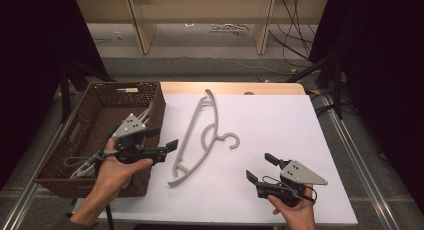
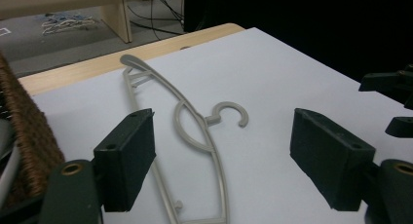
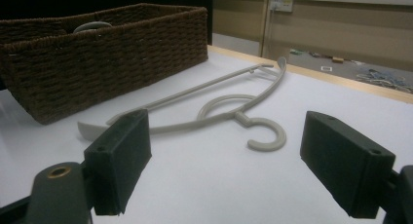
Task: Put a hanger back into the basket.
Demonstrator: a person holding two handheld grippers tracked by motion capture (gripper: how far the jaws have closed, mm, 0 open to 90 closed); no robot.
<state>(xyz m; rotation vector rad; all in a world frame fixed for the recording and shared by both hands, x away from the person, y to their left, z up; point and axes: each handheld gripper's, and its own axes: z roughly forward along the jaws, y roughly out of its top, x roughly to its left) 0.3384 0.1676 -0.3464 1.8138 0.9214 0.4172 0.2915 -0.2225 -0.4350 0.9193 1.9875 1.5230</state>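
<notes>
lying flat on the white table (image 1: 280, 140) just right of one brown wicker basket (image 1: 105, 97) holding more grey hangers, one grey hanger (image 1: 200, 137) sits between two grippers, the left gripper (image 1: 165, 140) and right gripper (image 1: 261, 169) both gaping wide, gripping and touching nothing.

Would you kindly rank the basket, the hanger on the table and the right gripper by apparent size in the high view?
1. Wicker basket
2. Grey hanger
3. Right gripper, which sits nearer the camera, yet looks smallest.
</notes>
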